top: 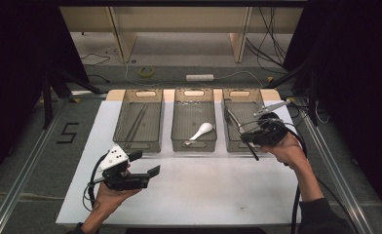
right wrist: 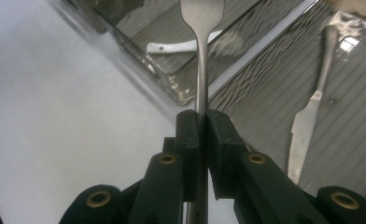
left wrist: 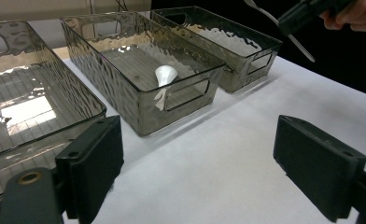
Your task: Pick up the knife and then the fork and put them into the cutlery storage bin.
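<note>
right gripper (right wrist: 200, 122) has its jaws pinching a metal fork (right wrist: 201, 56) by the handle, held over the right bin (top: 242, 126) with the knife (right wrist: 307, 116). stiff, slick, light; a mid-handle grip looks safest. left gripper (left wrist: 197, 165) jaws spread, nothing between them, above the worktop (top: 203, 190).

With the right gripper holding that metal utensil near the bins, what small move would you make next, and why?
Probably carry it a little further over the right bin and lower it. The right gripper is shut on the utensil, likely a fork, its handle held by the bin's near edge, and a knife already lies in that bin.
</note>
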`<state>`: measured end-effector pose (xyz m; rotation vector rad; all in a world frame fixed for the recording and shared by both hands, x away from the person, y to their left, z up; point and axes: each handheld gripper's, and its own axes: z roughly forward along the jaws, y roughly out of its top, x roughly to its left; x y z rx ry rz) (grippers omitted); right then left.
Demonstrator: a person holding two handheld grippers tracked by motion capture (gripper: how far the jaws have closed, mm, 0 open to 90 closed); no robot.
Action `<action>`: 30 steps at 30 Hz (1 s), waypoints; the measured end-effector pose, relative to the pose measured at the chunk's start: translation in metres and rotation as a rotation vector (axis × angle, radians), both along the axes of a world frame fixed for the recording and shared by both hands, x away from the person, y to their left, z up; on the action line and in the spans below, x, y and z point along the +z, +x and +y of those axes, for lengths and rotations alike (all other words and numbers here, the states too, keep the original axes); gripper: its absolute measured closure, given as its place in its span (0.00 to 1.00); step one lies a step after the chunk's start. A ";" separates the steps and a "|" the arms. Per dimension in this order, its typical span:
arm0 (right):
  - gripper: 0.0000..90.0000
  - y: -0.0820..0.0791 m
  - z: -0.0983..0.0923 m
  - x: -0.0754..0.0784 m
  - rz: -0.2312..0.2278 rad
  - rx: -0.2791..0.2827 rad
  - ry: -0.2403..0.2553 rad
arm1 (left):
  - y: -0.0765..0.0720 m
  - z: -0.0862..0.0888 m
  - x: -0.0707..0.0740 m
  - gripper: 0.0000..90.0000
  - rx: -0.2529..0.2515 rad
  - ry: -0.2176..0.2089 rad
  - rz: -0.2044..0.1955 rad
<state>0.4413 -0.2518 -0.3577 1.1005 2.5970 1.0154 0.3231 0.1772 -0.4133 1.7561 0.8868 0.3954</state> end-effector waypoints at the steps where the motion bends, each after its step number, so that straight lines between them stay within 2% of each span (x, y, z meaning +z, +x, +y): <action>1: 0.94 0.003 0.000 0.002 -0.002 -0.009 0.004 | 0.000 0.000 0.000 0.17 0.002 -0.006 0.000; 8: 0.94 0.023 -0.002 0.014 -0.018 -0.063 0.031 | 0.000 -0.001 0.000 0.17 0.003 -0.009 0.001; 12: 0.94 0.036 -0.001 0.015 -0.019 -0.095 0.024 | 0.000 -0.001 0.000 0.17 0.003 -0.009 0.000; 20: 0.94 0.061 -0.001 0.009 -0.011 -0.159 0.021 | 0.000 0.000 0.000 0.17 0.004 -0.011 -0.001; 30: 0.94 0.080 -0.002 -0.003 0.006 -0.235 0.018 | 0.000 0.000 0.000 0.17 0.003 -0.012 -0.002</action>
